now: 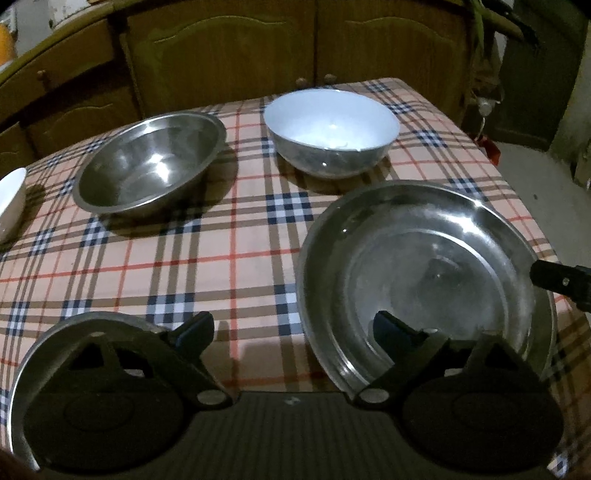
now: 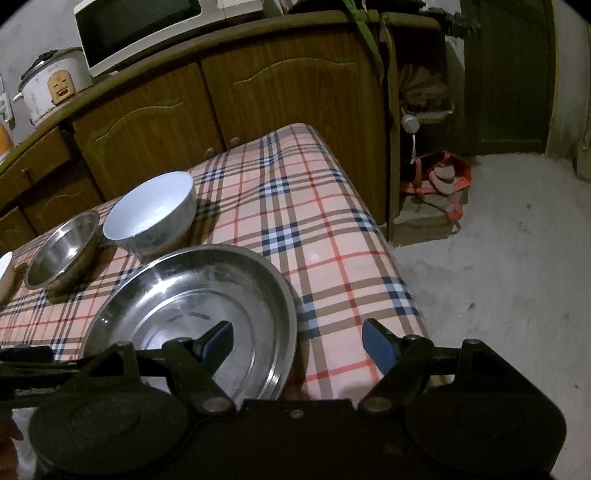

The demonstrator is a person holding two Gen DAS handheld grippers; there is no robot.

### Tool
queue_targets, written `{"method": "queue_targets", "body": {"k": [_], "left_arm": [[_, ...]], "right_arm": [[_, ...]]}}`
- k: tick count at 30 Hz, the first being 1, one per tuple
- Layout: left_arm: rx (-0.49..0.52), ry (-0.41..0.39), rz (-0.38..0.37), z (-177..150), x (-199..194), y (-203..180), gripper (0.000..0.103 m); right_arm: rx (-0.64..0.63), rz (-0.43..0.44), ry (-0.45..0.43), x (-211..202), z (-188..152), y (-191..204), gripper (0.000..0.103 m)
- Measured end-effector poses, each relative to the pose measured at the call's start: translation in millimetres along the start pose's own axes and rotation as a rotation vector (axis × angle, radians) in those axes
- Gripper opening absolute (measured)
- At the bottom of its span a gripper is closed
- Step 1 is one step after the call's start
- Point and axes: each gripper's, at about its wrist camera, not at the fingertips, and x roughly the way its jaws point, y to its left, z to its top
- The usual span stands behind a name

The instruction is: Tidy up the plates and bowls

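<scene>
A wide, shallow steel plate [image 1: 424, 258] [image 2: 177, 291] lies on the checked tablecloth [image 1: 207, 258] near the table's right edge. My left gripper [image 1: 291, 328] is open and straddles the plate's left rim, one finger [image 1: 388, 328] inside and the other over the cloth. My right gripper [image 2: 299, 343] is open astride the opposite rim, its blue-padded finger [image 2: 218, 339] inside the plate. No pad presses the metal. Behind stand a steel bowl [image 1: 147, 162] [image 2: 62, 251] and a white bowl [image 1: 332, 125] [image 2: 155, 214].
A small white bowl [image 1: 11, 203] sits at the far left edge. Wooden cabinets [image 2: 288, 103] run behind the table, with a microwave [image 2: 140, 29] and a rice cooker [image 2: 51, 85] on top. The table drops off at the right to the floor, where a red bag [image 2: 443, 181] lies.
</scene>
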Motion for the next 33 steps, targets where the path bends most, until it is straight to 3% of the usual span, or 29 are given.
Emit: {"method": "queue_targets", "body": {"k": [9,11,13,14,16,17,18,21,33], "left_arm": [[0.031,0.018,-0.021,-1.1,14.1,-5.6,0.076],[0.030,0.015,-0.040,-0.2,13.4,-6.2,0.067],[0.047,0.009,-0.061,0.0,11.5,-9.0,0.050],[0.058,0.005,-0.072,-0.2,10.9,-11.3,0.045],[0.073,-0.001,-0.079,-1.1,10.1,-15.3,0.041],[0.073,-0.005,-0.082,-1.2,10.2,-16.2,0.040],[0.065,-0.006,-0.087,-1.1,10.2,-15.3,0.037],[0.027,0.000,-0.110,1.0,8.5,-11.6,0.030],[0.061,-0.077,-0.147,7.7,-22.2,-23.5,0.028]], "right_arm": [[0.049,0.017,0.041,13.4,-4.3,-5.9,0.091],[0.064,0.025,0.046,16.5,-5.6,-6.1,0.090],[0.071,0.034,0.049,19.2,-6.2,-5.2,0.090],[0.076,0.045,0.050,19.9,-6.7,-4.6,0.084],[0.081,0.061,0.050,20.7,-7.1,-2.4,0.056],[0.077,0.065,0.056,21.6,-7.2,-0.6,0.034],[0.070,0.048,0.056,21.6,-7.6,1.4,0.031],[0.044,0.005,0.038,18.1,-8.1,4.4,0.028],[0.030,-0.052,-0.072,-27.6,-3.6,3.7,0.029]]}}
